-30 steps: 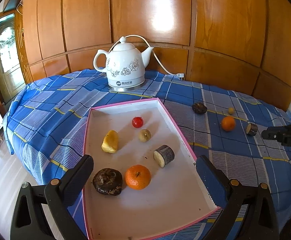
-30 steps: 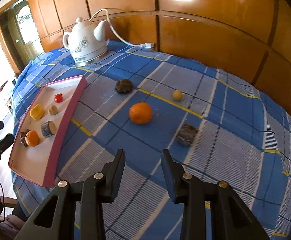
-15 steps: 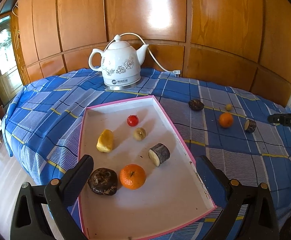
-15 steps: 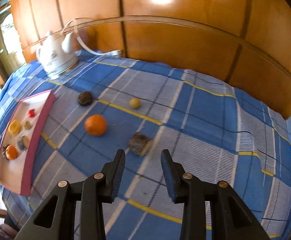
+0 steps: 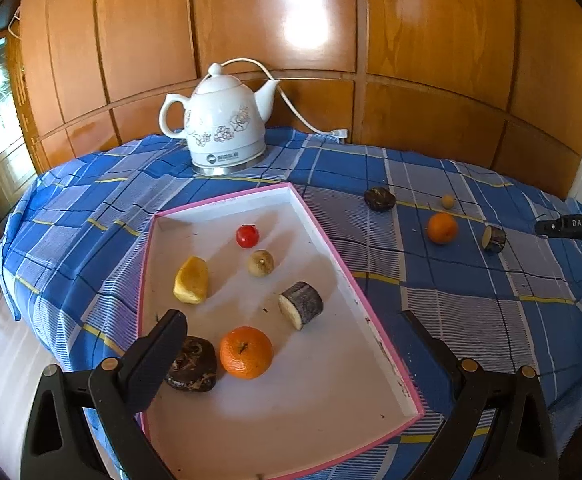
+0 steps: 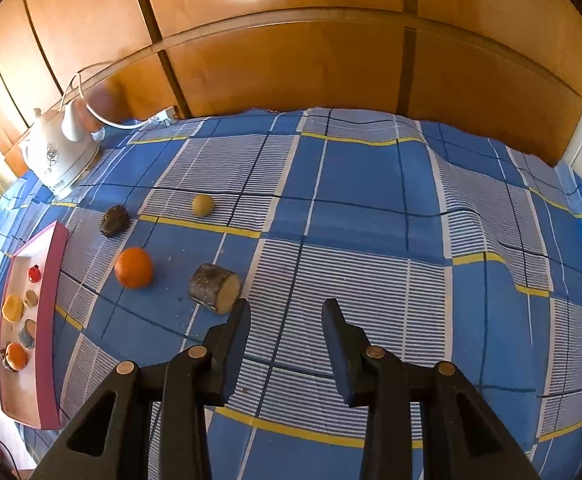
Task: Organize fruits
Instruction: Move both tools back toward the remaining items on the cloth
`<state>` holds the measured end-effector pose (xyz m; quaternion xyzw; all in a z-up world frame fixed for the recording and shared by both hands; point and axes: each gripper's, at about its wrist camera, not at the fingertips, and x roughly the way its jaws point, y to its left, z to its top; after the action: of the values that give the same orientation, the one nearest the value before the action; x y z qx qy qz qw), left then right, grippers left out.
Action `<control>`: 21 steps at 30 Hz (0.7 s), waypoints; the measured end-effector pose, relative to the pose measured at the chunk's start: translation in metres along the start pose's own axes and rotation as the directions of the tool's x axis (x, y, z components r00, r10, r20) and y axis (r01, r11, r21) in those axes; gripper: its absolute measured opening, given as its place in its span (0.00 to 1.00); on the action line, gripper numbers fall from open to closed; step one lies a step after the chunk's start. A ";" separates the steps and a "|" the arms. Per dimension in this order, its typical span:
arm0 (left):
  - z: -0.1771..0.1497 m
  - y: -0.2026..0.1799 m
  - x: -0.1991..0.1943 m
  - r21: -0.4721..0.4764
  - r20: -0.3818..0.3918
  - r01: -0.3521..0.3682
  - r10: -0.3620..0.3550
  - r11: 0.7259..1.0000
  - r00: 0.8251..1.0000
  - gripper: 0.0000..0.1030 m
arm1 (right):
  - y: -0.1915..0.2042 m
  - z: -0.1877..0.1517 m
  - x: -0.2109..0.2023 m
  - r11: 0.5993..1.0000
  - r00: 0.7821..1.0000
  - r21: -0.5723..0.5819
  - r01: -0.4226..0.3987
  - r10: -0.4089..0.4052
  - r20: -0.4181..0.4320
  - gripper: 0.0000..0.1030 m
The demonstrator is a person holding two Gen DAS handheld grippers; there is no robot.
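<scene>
While our left gripper (image 5: 291, 328) hangs over the near end of the tray (image 5: 387, 364), its jaws stand wide apart and hold nothing. The left finger (image 5: 159, 356) covers a part of a dark wrinkled fruit (image 5: 195, 364), and we cannot tell if it touches it. Just beside this fruit lies an orange (image 5: 246, 352). Farther in the tray we see a cut piece with dark skin and pale face (image 5: 301, 304), a yellow fruit (image 5: 191, 280), a small beige fruit (image 5: 261, 263) and a small red fruit (image 5: 247, 236). So 6 fruits are in the tray, all apart from each other except the first 2, which are very close.

Our right gripper (image 6: 287, 320) is above the blue checked cloth (image 6: 371, 240), and its jaws are also apart and empty. The tip of its left finger (image 6: 235, 340) is just beside a second cut piece with bark-like skin (image 6: 215, 288), which lies on its side on the cloth; whether they touch, we cannot tell. Near it, to the left, sits a second orange (image 6: 133, 267). Behind these are another dark wrinkled fruit (image 6: 114, 221) and a small round beige fruit (image 6: 203, 205). These 4 fruits lie on the cloth, outside the tray.

At the far side of the table stands a white kettle with flower print (image 5: 223, 132), and its white cable (image 5: 303, 120) runs to a plug near the wooden wall panels (image 5: 411, 40).
</scene>
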<state>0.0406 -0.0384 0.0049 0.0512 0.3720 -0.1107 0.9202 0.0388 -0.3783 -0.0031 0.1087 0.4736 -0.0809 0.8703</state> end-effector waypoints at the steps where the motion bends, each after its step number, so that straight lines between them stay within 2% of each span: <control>1: 0.001 -0.001 0.001 0.003 0.000 0.003 -0.003 1.000 1.000 1.00 | 0.000 0.000 0.001 1.000 1.000 0.003 0.001 -0.001 -0.002 0.36; 12: 0.012 -0.015 0.001 0.043 0.047 0.003 -0.005 0.999 0.999 1.00 | -0.001 0.002 -0.003 1.000 1.000 0.014 0.014 -0.014 0.012 0.36; 16: 0.020 -0.021 -0.001 0.063 0.071 0.069 -0.074 0.996 0.995 1.00 | -0.001 0.002 -0.006 1.000 1.000 0.017 0.012 -0.012 0.019 0.36; 21: 0.034 -0.033 0.007 0.096 0.036 0.147 -0.151 0.984 0.988 1.00 | 0.001 0.003 -0.009 1.000 1.000 0.013 0.007 -0.007 0.029 0.36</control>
<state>0.0605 -0.0775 0.0234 0.0636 0.3492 -0.1976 0.9138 0.0367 -0.3776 0.0056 0.1117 0.4609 -0.0886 0.8760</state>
